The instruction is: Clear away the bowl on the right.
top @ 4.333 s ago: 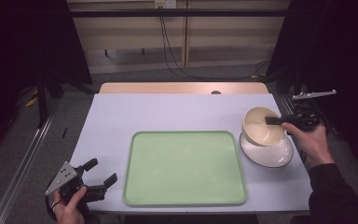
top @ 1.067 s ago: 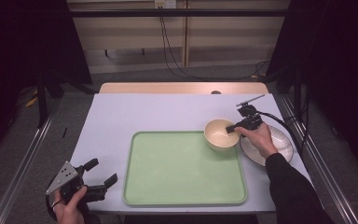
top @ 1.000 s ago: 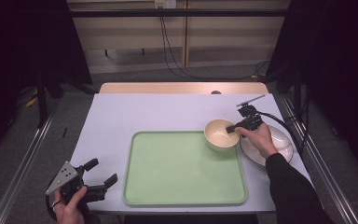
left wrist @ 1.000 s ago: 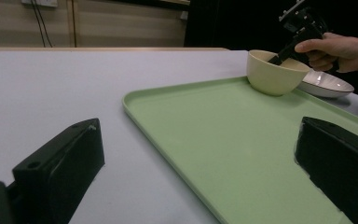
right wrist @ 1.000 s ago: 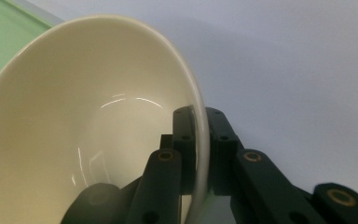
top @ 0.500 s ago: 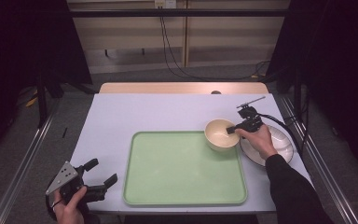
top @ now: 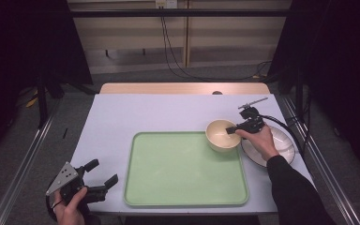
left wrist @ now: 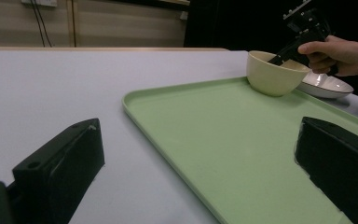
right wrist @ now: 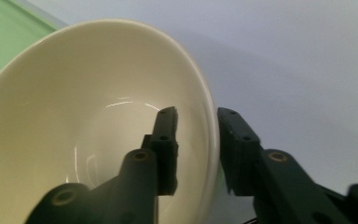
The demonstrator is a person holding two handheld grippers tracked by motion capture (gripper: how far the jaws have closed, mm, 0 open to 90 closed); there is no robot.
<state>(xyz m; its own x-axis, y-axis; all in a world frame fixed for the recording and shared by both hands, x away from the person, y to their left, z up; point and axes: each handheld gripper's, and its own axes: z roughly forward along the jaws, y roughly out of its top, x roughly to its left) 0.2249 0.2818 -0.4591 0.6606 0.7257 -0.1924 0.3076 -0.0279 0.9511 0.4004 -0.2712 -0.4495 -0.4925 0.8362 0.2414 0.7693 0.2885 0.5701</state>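
Observation:
A cream bowl (top: 222, 135) rests at the far right corner of the green tray (top: 183, 173). My right gripper (top: 233, 130) reaches over the bowl's right rim. In the right gripper view, one jaw is inside the bowl (right wrist: 98, 140) and the other outside. The right gripper (right wrist: 196, 114) has just been opening, and a gap shows between the pads and the wall. My left gripper (top: 104, 171) hangs open at the table's near left corner, with nothing in it. In the left gripper view, the left gripper (left wrist: 199, 126) faces along the tray (left wrist: 242, 154) toward the bowl (left wrist: 274, 72).
A white plate (top: 281, 143) lies on the table just right of the bowl, partly under the right hand. The pale table (top: 145, 112) ends close to the left gripper. Metal rails run along both sides, and cables hang behind the far edge.
Since the earliest frame the right gripper has carried the bowl left off the plate to the tray's corner. Over the last second both hands and the bowl have kept still.

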